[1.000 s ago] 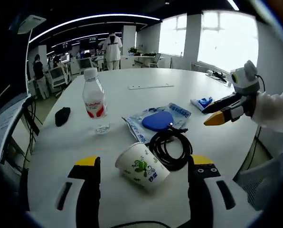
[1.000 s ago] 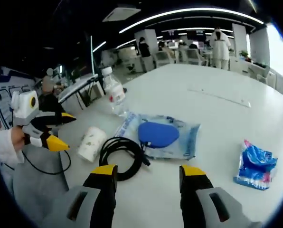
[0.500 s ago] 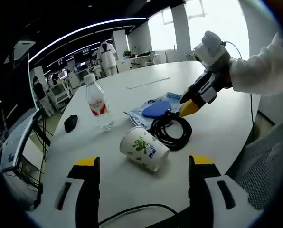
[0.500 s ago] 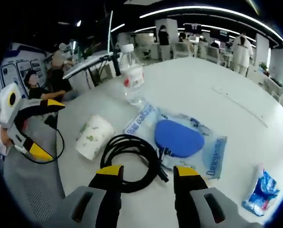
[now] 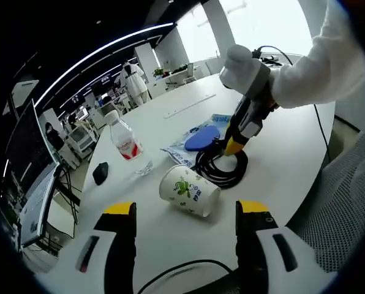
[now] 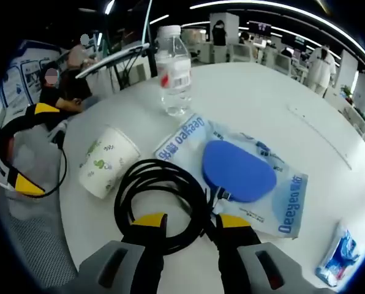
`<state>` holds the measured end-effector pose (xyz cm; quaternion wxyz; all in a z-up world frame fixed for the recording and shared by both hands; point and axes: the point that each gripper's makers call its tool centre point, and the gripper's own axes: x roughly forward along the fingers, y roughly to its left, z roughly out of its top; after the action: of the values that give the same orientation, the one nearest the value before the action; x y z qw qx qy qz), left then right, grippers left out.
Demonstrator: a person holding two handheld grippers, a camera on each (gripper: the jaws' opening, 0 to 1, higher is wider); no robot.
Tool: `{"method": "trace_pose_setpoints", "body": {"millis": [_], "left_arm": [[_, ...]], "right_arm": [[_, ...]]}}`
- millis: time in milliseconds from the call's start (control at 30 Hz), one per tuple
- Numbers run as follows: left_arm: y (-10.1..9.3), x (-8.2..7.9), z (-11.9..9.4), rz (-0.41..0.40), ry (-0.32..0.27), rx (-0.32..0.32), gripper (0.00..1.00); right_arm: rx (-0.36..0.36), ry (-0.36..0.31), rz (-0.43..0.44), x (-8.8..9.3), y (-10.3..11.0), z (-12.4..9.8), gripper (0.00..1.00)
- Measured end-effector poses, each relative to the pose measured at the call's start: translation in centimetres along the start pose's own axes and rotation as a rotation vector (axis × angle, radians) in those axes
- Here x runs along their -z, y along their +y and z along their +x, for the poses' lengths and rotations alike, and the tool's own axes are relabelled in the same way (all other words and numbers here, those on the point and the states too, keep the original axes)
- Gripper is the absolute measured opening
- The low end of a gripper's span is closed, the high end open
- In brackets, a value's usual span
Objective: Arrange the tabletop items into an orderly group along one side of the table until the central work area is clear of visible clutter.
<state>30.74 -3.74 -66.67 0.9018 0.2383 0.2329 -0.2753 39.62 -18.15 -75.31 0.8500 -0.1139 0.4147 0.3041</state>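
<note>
Here, right gripper [image 6: 185, 222] lowered over the coiled black cable [image 6: 155, 196] on the white table [image 6: 256, 110], jaws parted astride the coil's near edge, left gripper [image 5: 182, 209] jaws released, clear of the tipped paper cup [image 5: 190, 190], water bottle [image 6: 174, 67] upright beyond the blue packet [image 6: 240, 171].

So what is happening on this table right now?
A person is tidying a white table with two handheld grippers. The right gripper is down at the coiled black cable, open, not yet closed on it. The left gripper hovers open near the tipped paper cup.
</note>
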Motion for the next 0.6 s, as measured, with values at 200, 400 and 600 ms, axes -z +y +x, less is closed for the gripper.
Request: {"method": "trace_pose_setpoints", "body": {"millis": [200, 400, 600], "left_arm": [[-0.2, 0.5, 0.3, -0.011, 0.023, 0.018, 0.63], [0.1, 0.7, 0.3, -0.018, 0.031, 0.008, 0.62], [0.0, 0.8, 0.3, -0.015, 0.034, 0.014, 0.62]], "right_arm": [[0.006, 0.032, -0.041, 0.9, -0.4, 0.6, 0.14], [-0.006, -0.009, 0.093, 0.8, -0.5, 0.0, 0.09], [-0.036, 0.003, 0.207, 1.2, -0.2, -0.5, 0.06]]}}
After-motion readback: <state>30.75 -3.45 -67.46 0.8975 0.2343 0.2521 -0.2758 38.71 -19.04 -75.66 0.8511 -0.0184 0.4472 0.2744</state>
